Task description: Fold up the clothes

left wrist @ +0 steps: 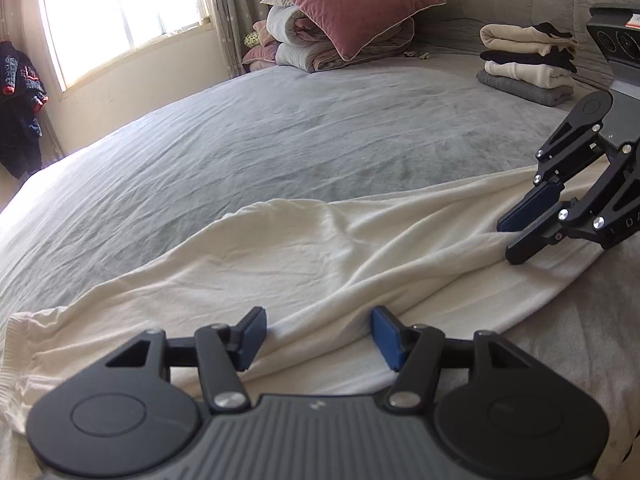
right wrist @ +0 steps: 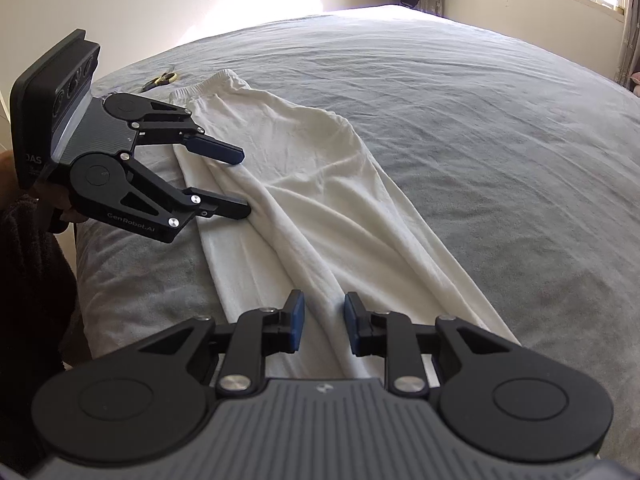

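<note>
A long white garment (left wrist: 320, 248) lies stretched across the grey bed sheet (left wrist: 280, 140), with a ribbed hem at one end (right wrist: 200, 88). My left gripper (left wrist: 319, 338) is open and straddles a loose fold near the garment's near edge; its pads do not press the cloth. In the right wrist view the left gripper (right wrist: 242, 182) hovers over the garment's side edge. My right gripper (right wrist: 324, 324) stands narrow, with a raised ridge of the garment (right wrist: 320, 200) pinched between its blue pads. Creases run toward the right gripper (left wrist: 510, 240) in the left wrist view.
A stack of folded clothes (left wrist: 528, 68) sits at the far right of the bed. A pink pillow (left wrist: 352, 4) rests on rolled quilts (left wrist: 296, 40) by the headboard. Small scissors (right wrist: 162, 79) lie near the hem. Dark clothing (left wrist: 20, 112) hangs beside the window (left wrist: 120, 12).
</note>
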A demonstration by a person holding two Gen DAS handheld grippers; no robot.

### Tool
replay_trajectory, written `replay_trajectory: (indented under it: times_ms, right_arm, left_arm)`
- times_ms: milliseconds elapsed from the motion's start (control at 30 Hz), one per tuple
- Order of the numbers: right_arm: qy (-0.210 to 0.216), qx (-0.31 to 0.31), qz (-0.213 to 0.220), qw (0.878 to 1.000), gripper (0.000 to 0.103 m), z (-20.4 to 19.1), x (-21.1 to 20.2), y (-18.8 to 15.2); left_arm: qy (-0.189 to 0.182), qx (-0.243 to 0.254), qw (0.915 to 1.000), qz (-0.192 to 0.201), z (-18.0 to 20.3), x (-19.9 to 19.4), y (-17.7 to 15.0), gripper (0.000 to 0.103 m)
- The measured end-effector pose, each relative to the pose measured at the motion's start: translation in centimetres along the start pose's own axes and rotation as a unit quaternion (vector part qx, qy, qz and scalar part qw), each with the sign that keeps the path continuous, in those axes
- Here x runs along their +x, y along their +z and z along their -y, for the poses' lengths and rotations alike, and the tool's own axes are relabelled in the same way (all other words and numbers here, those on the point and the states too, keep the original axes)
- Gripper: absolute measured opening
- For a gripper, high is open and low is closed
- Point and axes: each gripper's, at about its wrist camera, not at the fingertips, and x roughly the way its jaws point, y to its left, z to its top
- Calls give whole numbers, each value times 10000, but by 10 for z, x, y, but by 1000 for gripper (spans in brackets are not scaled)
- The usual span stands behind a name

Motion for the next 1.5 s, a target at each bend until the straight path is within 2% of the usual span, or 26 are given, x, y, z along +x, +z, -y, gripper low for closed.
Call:
replay_trajectory:
  times_ms: [33,167,333,400,500,700,800,1100,1167,1233,1333,1500]
  right_arm:
    - [41,11,17,10000,4,1,-1,2]
    - [321,214,183,9991,2,5,-12,5]
    - [749,844,469,9925,1,20,-30,10]
    - [698,840,564,9924,1,20,-33,13]
    - [507,575,601,9952,16,9,-33,15]
    - [629,8,364,9974,18,-17,-13,16]
    - [504,-142,265,9983,31,-20,-1,18]
    - [202,-215,100,9995,32,-14,26,23]
    - [162,-210,99,9996,27,-12,29,23]
    - [208,-113,114,9997,14,-7,27,24]
    - [302,75,134,9994,6,0,21,24]
    - [446,242,214,9985,4,3,13,25]
  left_arm:
    - [20,4,10000,2,1,0,0,55]
    - [149,125,9998,58,6,-2,-1,57]
    - [294,344,9989,117,13,-4,-2,61]
    - [277,278,9992,108,11,-4,0,61]
    - [205,138,9996,140,8,-6,3,61]
    - [-167,-140,9993,315,4,-16,7,60]
    - [-303,-105,9989,329,5,-18,5,60]
    - [-325,-28,9993,170,6,-7,-2,60]
    - [-320,-33,9993,191,5,-8,-1,60]
    - [-302,-57,9993,196,4,-9,-1,60]
    - [-264,-67,9995,189,3,-9,-2,60]
    - [-220,-38,9996,197,3,-10,-2,60]
